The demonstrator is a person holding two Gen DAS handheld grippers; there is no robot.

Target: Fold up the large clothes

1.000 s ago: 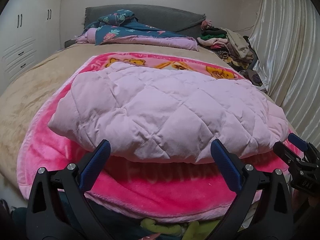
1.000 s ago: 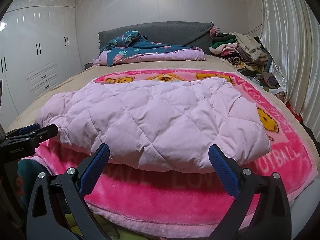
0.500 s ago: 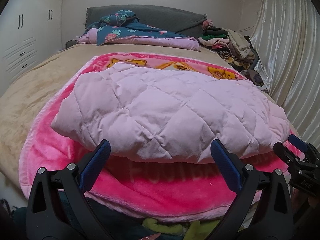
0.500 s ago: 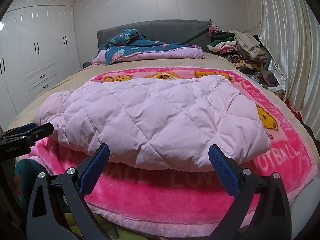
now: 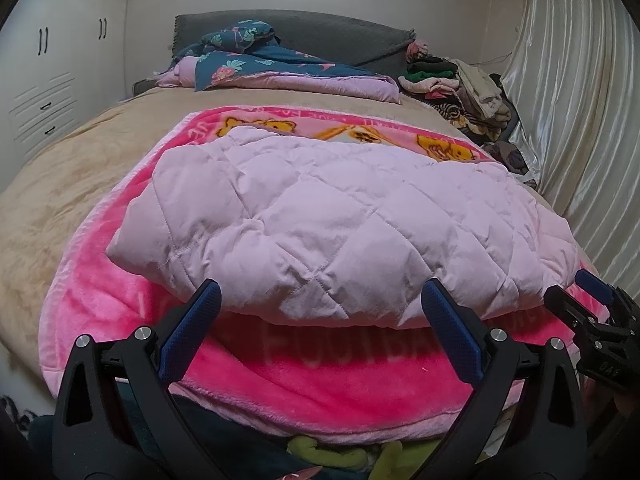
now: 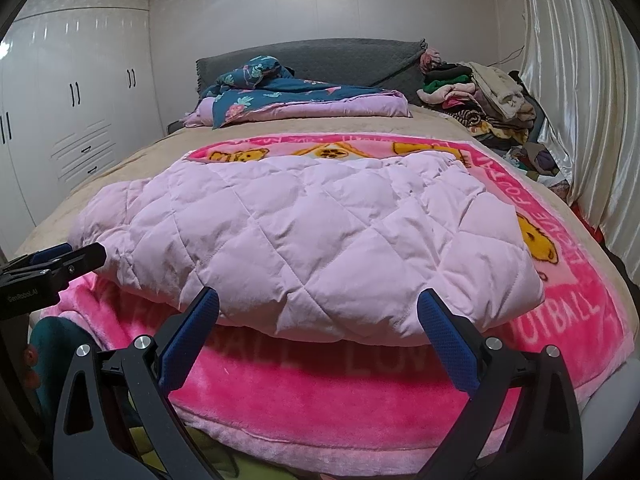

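left gripper (image 5: 320,304) wide open, empty | right gripper (image 6: 318,308) same | quilted jacket (image 5: 340,220) possibly untouched

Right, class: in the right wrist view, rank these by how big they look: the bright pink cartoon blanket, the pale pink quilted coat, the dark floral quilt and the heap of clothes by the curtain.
1. Bright pink cartoon blanket
2. Pale pink quilted coat
3. Dark floral quilt and heap of clothes: look alike, and both lie far back, so I will not rank them.

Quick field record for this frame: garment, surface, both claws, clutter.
garment: pale pink quilted jacket, folded into a puffy bundle, lying flat
under it: bright pink cartoon blanket on the bed
left claw: open, empty, at the bundle's near edge
right claw: open, empty, at the near edge
clutter: clothes pile by the headboard
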